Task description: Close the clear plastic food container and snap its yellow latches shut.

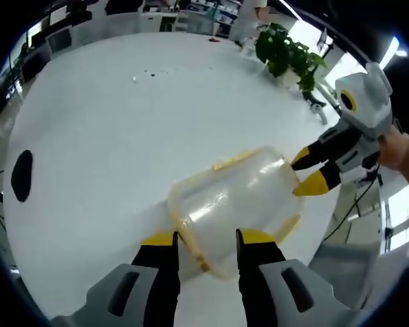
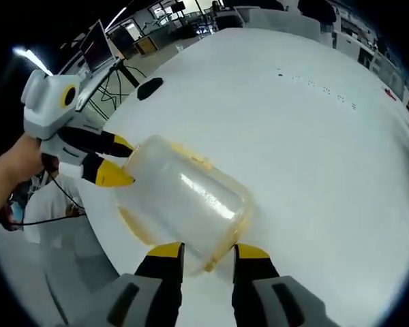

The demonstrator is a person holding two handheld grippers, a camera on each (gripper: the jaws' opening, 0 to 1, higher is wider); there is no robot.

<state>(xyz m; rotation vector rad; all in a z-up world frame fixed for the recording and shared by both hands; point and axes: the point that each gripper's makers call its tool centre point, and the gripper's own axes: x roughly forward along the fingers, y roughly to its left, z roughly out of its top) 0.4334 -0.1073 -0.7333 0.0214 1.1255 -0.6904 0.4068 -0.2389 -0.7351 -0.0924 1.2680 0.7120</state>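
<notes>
Jaws of the left gripper [image 1: 208, 240] rise at the near edge of the left gripper view, spread apart, their yellow tips on either side of the near end of the clear plastic container [image 1: 233, 204]. The container lies on the white table [image 1: 109, 136] near its edge, and a yellow latch [image 1: 194, 246] runs along the container's near rim between those tips. Whether the tips press the plastic cannot be told. At the container's far right end the right gripper [image 1: 308, 170] comes in, held by a hand [image 1: 395, 151], its two yellow tips parted and touching or just beside the container wall.

In the right gripper view that gripper's own jaws stand open at the near edge, with the container's rim between the tips. The left gripper [image 2: 116, 160] meets the container's far left end, its tips parted too.

Farther off on the table lies a black oval object [image 1: 22, 174]. A green potted plant [image 1: 288, 56] stands at the far right edge.
</notes>
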